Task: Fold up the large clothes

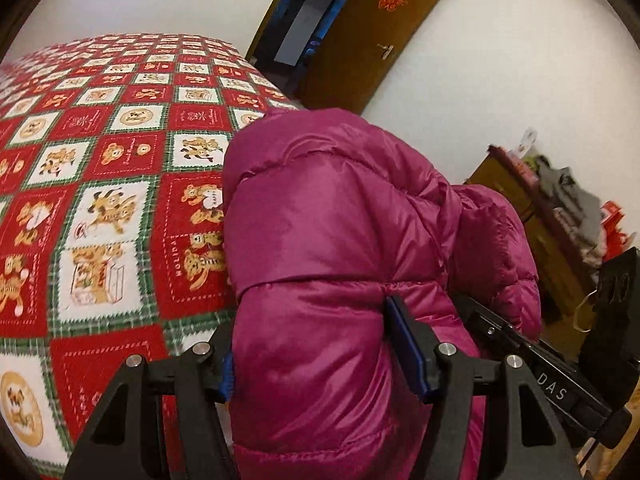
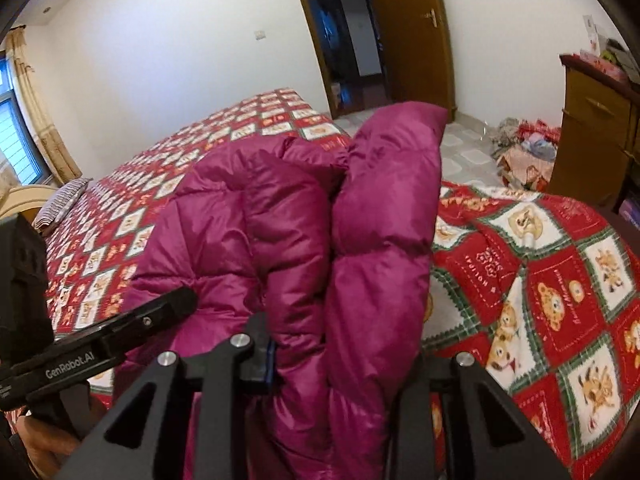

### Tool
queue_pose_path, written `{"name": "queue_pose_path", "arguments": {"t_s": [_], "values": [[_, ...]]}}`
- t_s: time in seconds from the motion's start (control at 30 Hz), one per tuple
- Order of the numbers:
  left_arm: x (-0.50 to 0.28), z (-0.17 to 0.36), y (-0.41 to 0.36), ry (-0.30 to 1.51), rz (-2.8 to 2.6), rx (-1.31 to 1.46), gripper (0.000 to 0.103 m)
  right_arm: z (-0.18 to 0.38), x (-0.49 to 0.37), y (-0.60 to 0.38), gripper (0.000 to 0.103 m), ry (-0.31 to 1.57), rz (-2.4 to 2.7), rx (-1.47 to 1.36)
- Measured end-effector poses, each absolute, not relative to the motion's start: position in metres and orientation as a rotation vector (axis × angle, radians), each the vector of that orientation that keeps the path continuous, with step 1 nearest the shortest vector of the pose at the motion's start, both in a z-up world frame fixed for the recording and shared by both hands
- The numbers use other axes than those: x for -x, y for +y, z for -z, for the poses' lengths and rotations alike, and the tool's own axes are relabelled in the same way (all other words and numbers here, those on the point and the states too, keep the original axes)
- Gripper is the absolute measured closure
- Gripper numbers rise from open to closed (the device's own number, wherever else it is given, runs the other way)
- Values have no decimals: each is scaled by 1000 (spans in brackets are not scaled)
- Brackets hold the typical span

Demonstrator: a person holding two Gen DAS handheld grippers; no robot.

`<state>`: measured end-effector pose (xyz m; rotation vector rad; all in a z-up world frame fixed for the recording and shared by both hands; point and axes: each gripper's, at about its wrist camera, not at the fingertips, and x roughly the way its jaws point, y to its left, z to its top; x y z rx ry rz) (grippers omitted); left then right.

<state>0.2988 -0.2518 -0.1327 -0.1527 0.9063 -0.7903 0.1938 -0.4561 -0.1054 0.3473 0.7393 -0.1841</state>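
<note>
Bed [image 1: 100, 208]: large, covered by a red, white and green checked quilt with bear prints; bears the work.

Jacket [image 1: 340, 240]: magenta puffer, bulky and glossy. Bunched into thick folds and raised off the quilt at the bed's near edge, carried between the two grippers; in the right wrist view two padded lobes stand up side by side.

Left gripper [image 1: 324, 344]: jaws clamped on a wide wad of the jacket, blue pads pressing the fabric from both sides.

Right gripper [image 2: 344, 356]: jaws closed on a narrower fold of the same jacket; one pad shows against the cloth, the other is buried under it.

Step in hand, as judged: a doubled jacket is being carried over the bed, mid-fold, not yet laid down.

Next move calls for: lowering both grips together onto bare quilt, keeping the folds aligned, then releasing evenly. Slippery, springy padding is likely to puff open once freed.
</note>
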Motion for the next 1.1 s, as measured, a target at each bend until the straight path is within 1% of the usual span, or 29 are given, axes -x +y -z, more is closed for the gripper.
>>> {"name": "queue_pose_path", "arguments": {"t_s": [0.1, 0.17, 0.23, 0.27, 0.3, 0.33, 0.4, 0.53, 0.57, 0.63, 0.7, 0.77, 0.87, 0.97, 1.0, 1.1], "values": [[-303, 139, -260, 908, 756, 129, 39, 113, -199, -461, 71, 754, 187, -369], [-305, 141, -267, 907, 734, 100, 39, 118, -203, -464, 68, 766, 194, -370], [-309, 145, -274, 914, 706, 74, 36, 124, -204, -471, 54, 779, 219, -395], [-310, 148, -276, 916, 686, 63, 33, 124, -203, -473, 53, 780, 227, -412], [-310, 150, -278, 916, 674, 53, 30, 125, -200, -478, 48, 775, 229, -432], [-309, 151, -280, 914, 662, 40, 29, 124, -198, -483, 43, 773, 231, -444], [-308, 152, -284, 906, 649, 16, 26, 118, -186, -488, 38, 749, 261, -446], [-303, 152, -290, 882, 624, -39, 25, 85, -157, -486, 38, 636, 377, -360], [-302, 153, -291, 879, 615, -49, 25, 71, -152, -480, 39, 589, 399, -313], [-301, 153, -293, 874, 604, -64, 25, 56, -156, -471, 53, 564, 366, -260], [-299, 151, -296, 865, 588, -93, 25, 50, -175, -460, 59, 607, 310, -204], [-297, 151, -299, 853, 575, -118, 25, 55, -197, -453, 60, 654, 285, -156], [-295, 151, -301, 836, 561, -152, 25, 82, -227, -456, 61, 776, 284, -137], [-295, 151, -303, 834, 553, -163, 25, 103, -231, -467, 62, 837, 318, -158], [-294, 151, -304, 832, 551, -168, 24, 107, -228, -471, 64, 843, 323, -175], [-291, 151, -312, 819, 532, -202, 23, 119, -223, -481, 63, 862, 329, -217]]}}
